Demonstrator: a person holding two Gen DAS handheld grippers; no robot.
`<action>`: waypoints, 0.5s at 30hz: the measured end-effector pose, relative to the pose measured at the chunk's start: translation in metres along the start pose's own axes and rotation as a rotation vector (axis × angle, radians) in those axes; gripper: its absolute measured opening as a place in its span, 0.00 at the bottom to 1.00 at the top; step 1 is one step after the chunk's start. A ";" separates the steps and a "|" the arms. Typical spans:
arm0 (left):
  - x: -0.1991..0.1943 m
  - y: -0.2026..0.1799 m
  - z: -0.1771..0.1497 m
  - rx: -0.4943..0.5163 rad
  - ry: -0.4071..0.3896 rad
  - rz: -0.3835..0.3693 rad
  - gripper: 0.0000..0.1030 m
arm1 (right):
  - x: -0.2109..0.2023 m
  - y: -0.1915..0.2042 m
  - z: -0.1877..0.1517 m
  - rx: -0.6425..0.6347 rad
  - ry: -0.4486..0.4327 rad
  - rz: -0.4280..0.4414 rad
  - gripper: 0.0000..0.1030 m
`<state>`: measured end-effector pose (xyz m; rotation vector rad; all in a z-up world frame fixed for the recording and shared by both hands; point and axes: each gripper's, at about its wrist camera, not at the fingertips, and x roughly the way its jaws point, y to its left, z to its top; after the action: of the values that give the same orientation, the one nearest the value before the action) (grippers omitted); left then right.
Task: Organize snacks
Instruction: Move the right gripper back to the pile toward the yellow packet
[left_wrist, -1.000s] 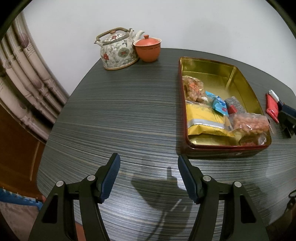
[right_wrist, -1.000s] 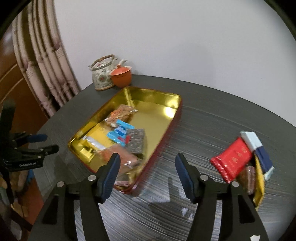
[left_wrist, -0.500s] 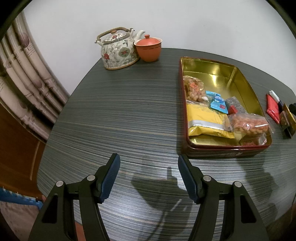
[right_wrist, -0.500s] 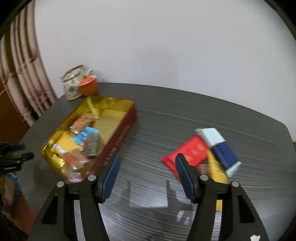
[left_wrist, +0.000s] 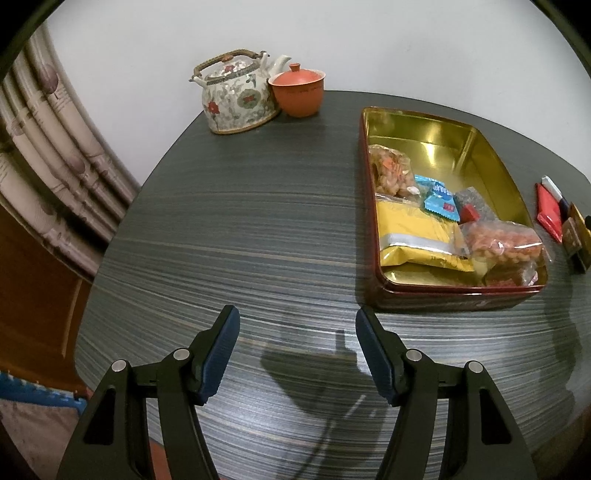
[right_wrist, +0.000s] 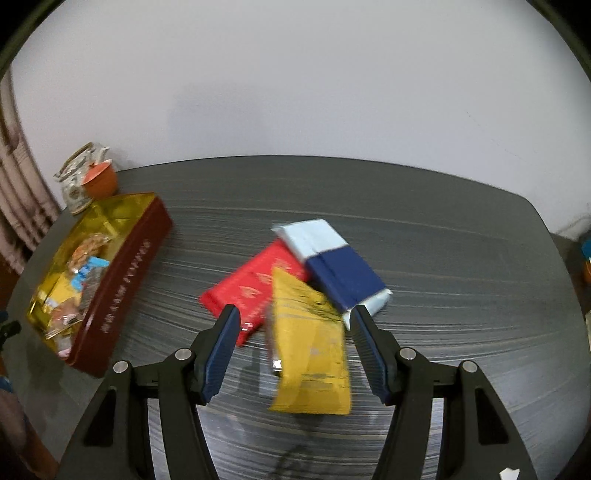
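Observation:
A gold-lined red tin (left_wrist: 436, 125) (right_wrist: 125, 258) holds several snack packs, among them a yellow bag (left_wrist: 417, 236) and a bag of nuts (left_wrist: 502, 240). My left gripper (left_wrist: 297, 325) hangs open over bare tabletop, to the left of the tin. On the table right of the tin lies a loose pile: a red packet (right_wrist: 255, 288) (left_wrist: 548, 212), a yellow packet (right_wrist: 310, 347) and a pale-blue and navy packet (right_wrist: 332, 258). My right gripper (right_wrist: 293, 321) stands open above that pile, its fingers on either side of the yellow packet without touching it.
A floral teapot (left_wrist: 236, 98) and an orange lidded cup (left_wrist: 297, 90) stand at the table's far left corner against the white wall. A curtain (left_wrist: 48, 147) hangs beyond the table's left edge. The dark striped tabletop (left_wrist: 240, 229) spreads between teapot and tin.
My right gripper swung rightward from over the tin to above the loose packets, which now sit between its fingers. The left gripper stayed still.

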<state>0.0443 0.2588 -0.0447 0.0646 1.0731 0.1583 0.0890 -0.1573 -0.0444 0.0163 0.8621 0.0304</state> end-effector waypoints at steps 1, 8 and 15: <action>0.000 0.000 0.000 -0.001 0.002 0.001 0.64 | 0.004 -0.003 -0.001 0.001 0.012 -0.003 0.57; 0.001 0.002 0.000 -0.015 0.006 0.001 0.64 | 0.019 -0.019 -0.014 0.011 0.053 -0.053 0.57; -0.001 0.003 0.000 -0.027 -0.019 -0.028 0.64 | 0.027 -0.042 -0.026 0.014 0.078 -0.066 0.57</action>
<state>0.0434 0.2612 -0.0433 0.0269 1.0519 0.1466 0.0878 -0.1984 -0.0830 -0.0007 0.9403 -0.0373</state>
